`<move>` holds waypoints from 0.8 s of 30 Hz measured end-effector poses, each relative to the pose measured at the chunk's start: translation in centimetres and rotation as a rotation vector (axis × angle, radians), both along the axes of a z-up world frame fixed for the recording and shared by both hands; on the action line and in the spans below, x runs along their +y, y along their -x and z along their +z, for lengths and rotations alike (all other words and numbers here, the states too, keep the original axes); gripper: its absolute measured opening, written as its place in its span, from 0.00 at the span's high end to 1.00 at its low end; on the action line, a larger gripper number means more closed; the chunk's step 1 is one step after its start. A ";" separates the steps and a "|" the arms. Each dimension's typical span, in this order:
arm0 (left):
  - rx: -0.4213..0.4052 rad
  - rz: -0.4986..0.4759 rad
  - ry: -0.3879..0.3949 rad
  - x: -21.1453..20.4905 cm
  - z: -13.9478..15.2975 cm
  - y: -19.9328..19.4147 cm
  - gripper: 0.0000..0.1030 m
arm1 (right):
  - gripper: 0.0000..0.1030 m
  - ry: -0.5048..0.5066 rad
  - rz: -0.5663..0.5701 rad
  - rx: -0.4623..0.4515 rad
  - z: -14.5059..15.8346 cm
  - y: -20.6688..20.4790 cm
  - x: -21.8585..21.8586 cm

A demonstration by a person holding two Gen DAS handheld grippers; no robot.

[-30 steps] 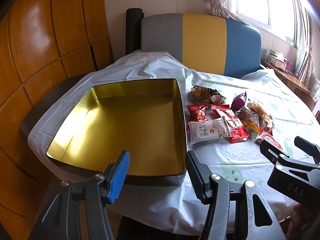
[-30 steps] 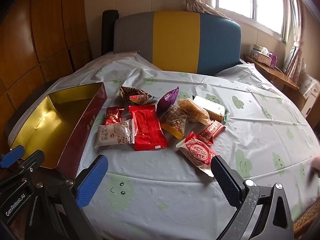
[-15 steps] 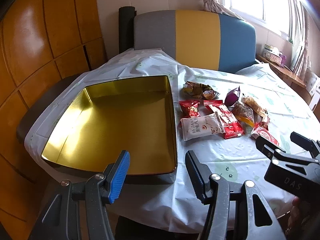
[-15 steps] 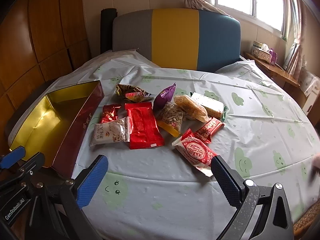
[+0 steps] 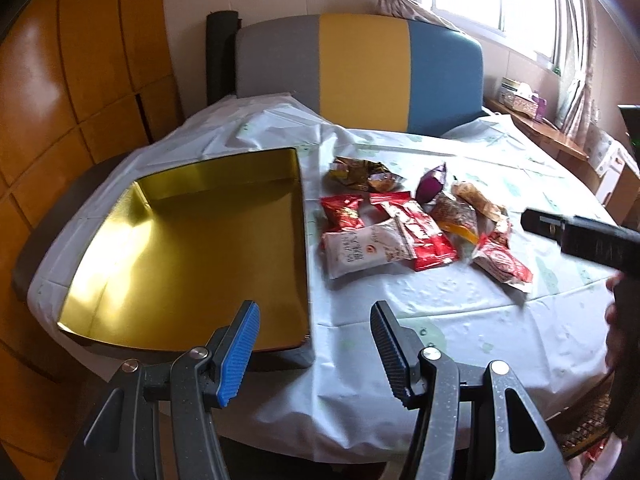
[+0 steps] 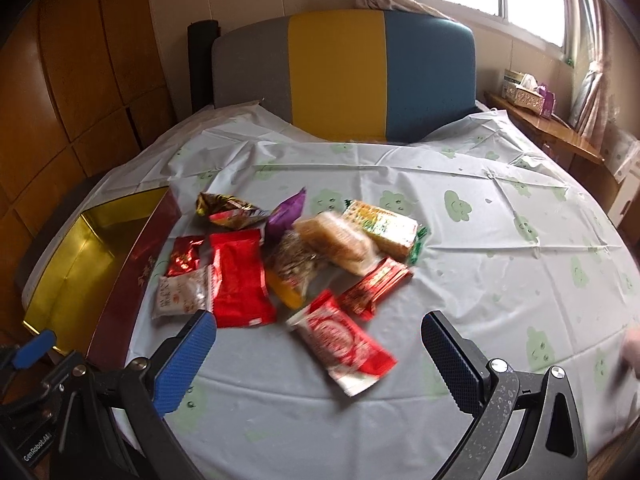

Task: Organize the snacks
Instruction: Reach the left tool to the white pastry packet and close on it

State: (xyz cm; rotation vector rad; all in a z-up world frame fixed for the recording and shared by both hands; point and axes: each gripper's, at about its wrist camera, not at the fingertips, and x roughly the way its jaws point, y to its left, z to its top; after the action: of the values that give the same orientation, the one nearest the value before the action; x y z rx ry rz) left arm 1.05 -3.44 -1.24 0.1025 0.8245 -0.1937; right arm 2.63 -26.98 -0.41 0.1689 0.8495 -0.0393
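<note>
An empty gold-lined tin box (image 5: 180, 248) (image 6: 80, 256) sits at the table's left. To its right lies a heap of snacks: a white packet (image 5: 360, 250) (image 6: 180, 294), a long red packet (image 5: 416, 232) (image 6: 238, 280), a purple packet (image 5: 432, 184) (image 6: 286, 214), a green-yellow cracker pack (image 6: 380, 222) and a red-white packet (image 5: 502, 266) (image 6: 344, 340). My left gripper (image 5: 314, 320) hangs open over the box's near right corner, holding nothing. My right gripper (image 6: 318, 332) is open above the red-white packet, not touching it; it shows blurred in the left wrist view (image 5: 580, 236).
A white tablecloth (image 6: 480, 280) with green clouds covers the round table. A grey, yellow and blue chair (image 5: 360, 72) stands at the far side. Wooden panels (image 5: 80, 60) line the left. A tissue box (image 6: 524, 92) rests on a sideboard at the right.
My right gripper has moved in over the snack heap, which now looks larger and lower in its view. The left gripper has only turned a little. Both stay open.
</note>
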 end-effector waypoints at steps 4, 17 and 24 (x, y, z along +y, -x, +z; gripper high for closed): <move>0.033 -0.031 0.029 -0.6 -0.2 -0.4 0.43 | 0.00 -0.038 0.011 0.040 0.2 -1.9 -3.3; 0.169 -0.206 0.055 -4.6 -0.6 -4.7 0.50 | 0.14 -0.131 -0.050 0.152 -2.9 -5.6 -10.7; 0.192 -0.351 -0.091 -7.9 -1.1 -8.0 0.50 | 0.14 -0.166 -0.009 0.150 -2.6 -5.7 -10.1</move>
State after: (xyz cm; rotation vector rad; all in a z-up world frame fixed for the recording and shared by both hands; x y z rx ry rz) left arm 9.03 -11.30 -2.29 0.3188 1.0033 -0.5024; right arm 8.29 -37.12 -3.06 0.3286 1.0025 0.0100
